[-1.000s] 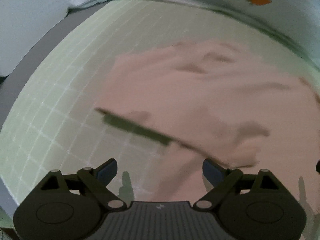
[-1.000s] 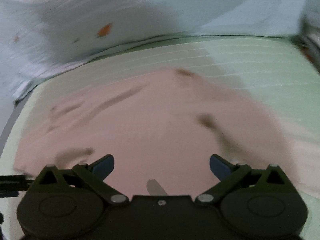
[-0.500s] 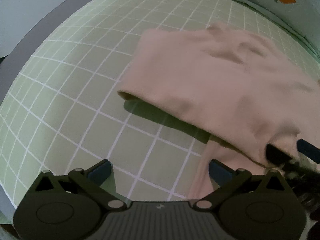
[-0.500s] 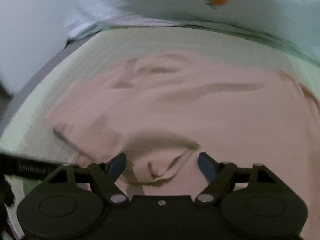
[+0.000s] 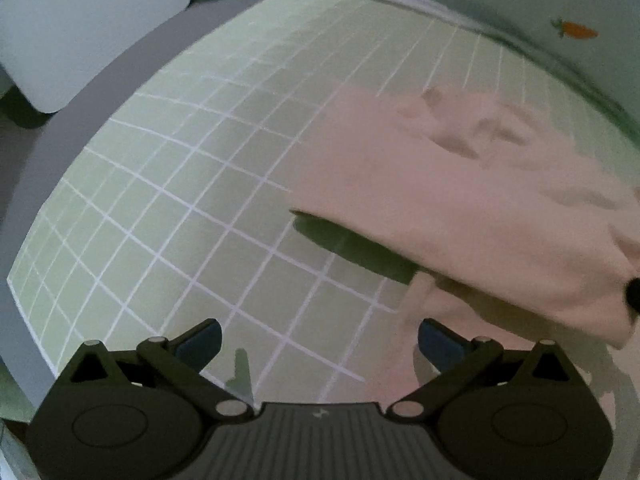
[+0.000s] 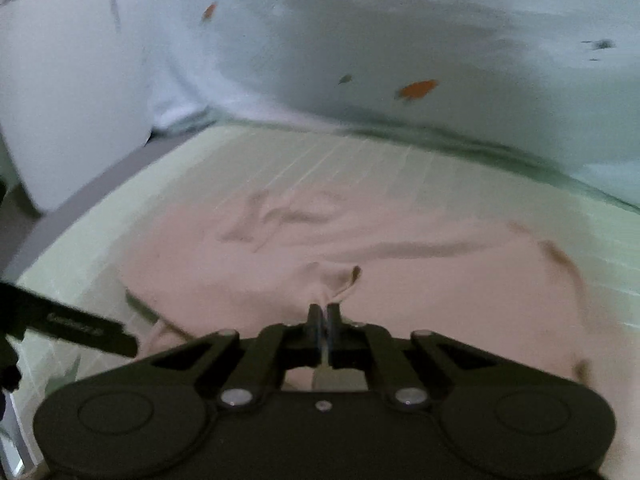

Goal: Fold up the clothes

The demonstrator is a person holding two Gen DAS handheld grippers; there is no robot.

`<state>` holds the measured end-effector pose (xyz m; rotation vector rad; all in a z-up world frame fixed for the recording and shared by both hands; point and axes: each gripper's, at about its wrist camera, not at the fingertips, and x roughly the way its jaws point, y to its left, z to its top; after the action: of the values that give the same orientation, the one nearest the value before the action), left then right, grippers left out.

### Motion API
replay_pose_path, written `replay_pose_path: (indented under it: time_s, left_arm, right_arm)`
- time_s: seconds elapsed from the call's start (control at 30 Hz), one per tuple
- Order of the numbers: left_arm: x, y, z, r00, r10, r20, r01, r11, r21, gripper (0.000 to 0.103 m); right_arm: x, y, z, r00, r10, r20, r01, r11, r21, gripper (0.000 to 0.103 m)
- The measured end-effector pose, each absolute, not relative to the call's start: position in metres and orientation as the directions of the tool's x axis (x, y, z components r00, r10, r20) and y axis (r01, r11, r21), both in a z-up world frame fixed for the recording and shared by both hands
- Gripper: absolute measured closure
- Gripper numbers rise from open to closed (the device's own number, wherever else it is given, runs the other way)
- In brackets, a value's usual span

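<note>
A pink garment (image 5: pixel 460 200) lies on a green grid mat (image 5: pixel 180 200). Its near edge is lifted off the mat and casts a dark shadow. My left gripper (image 5: pixel 318 338) is open and empty, low over the mat beside the garment's left edge. In the right wrist view my right gripper (image 6: pixel 322 314) is shut on a pinch of the pink garment (image 6: pixel 400 280), with folds gathered at its tips. The right gripper's tip shows at the right edge of the left wrist view (image 5: pixel 633 294). The left gripper shows as a dark bar (image 6: pixel 68 322) at the left.
A pale sheet with small carrot prints (image 6: pixel 416 90) rises behind the mat. A white pillow-like block (image 5: pixel 80 28) stands at the far left. A grey border (image 5: pixel 120 80) runs along the mat's left side.
My right gripper has closed on the garment's near edge and lifted it. The left gripper has stayed open and shifted a little; the garment now sits farther right in its view.
</note>
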<state>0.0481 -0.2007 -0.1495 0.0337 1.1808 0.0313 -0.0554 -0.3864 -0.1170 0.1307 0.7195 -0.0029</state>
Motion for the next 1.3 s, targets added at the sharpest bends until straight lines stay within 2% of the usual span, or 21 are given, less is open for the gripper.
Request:
replay_pose_path:
  time_s: [0.13, 0.23, 0.33, 0.47, 0.53, 0.6, 0.67, 0.7, 0.73, 0.77, 0.9, 1.3]
  left_arm:
    - [0.025, -0.217, -0.132, 0.428, 0.044, -0.903, 0.005, 0.999, 0.051, 0.000]
    - [0.003, -0.231, -0.117, 0.471, 0.061, -0.880, 0.036, 0.995, 0.088, 0.000]
    - [-0.021, -0.244, -0.106, 0.506, 0.088, -0.858, 0.065, 0.988, 0.140, 0.000]
    - [-0.053, -0.246, -0.102, 0.509, 0.112, -0.853, 0.088, 0.980, 0.181, 0.000]
    - [-0.064, -0.241, -0.103, 0.494, 0.117, -0.861, 0.082, 0.980, 0.180, 0.000]
    - [-0.071, -0.234, -0.107, 0.474, 0.115, -0.873, 0.072, 0.983, 0.168, 0.000]
    - [-0.075, -0.223, -0.111, 0.458, 0.112, -0.882, 0.061, 0.986, 0.156, 0.000]
    - [-0.075, -0.218, -0.114, 0.452, 0.109, -0.885, 0.056, 0.987, 0.150, 0.000]
    - [-0.075, -0.212, -0.117, 0.448, 0.102, -0.888, 0.054, 0.989, 0.141, 0.000]
    - [-0.074, -0.206, -0.119, 0.446, 0.091, -0.890, 0.062, 0.989, 0.132, 0.000]
    - [-0.065, -0.180, -0.125, 0.444, 0.049, -0.895, 0.121, 0.986, 0.114, 0.000]
    - [-0.015, -0.070, -0.121, 0.452, -0.108, -0.886, 0.232, 0.973, 0.000, 0.000]
  right_arm:
    - [-0.082, -0.437, -0.101, 0.791, -0.034, -0.611, 0.152, 0.978, 0.142, 0.101]
    - [-0.104, -0.483, -0.100, 0.791, -0.157, -0.591, 0.287, 0.949, 0.132, 0.101]
    - [-0.129, -0.533, -0.112, 0.722, -0.289, -0.629, 0.471, 0.871, 0.140, 0.100]
    - [-0.161, -0.563, -0.130, 0.639, -0.350, -0.685, 0.601, 0.783, 0.161, 0.097]
    - [-0.170, -0.559, -0.133, 0.620, -0.361, -0.696, 0.621, 0.768, 0.154, 0.082]
    - [-0.175, -0.549, -0.134, 0.623, -0.350, -0.700, 0.606, 0.782, 0.148, 0.045]
    - [-0.177, -0.535, -0.131, 0.631, -0.335, -0.700, 0.578, 0.805, 0.136, 0.032]
    - [-0.179, -0.528, -0.130, 0.635, -0.329, -0.699, 0.565, 0.815, 0.130, 0.021]
    - [-0.179, -0.517, -0.128, 0.641, -0.329, -0.693, 0.555, 0.823, 0.123, 0.014]
    - [-0.181, -0.508, -0.126, 0.646, -0.330, -0.688, 0.548, 0.828, 0.117, 0.002]
    - [-0.180, -0.462, -0.123, 0.668, -0.333, -0.666, 0.520, 0.849, 0.097, 0.000]
    - [-0.142, -0.283, -0.147, 0.646, -0.242, -0.724, 0.492, 0.857, 0.153, 0.000]
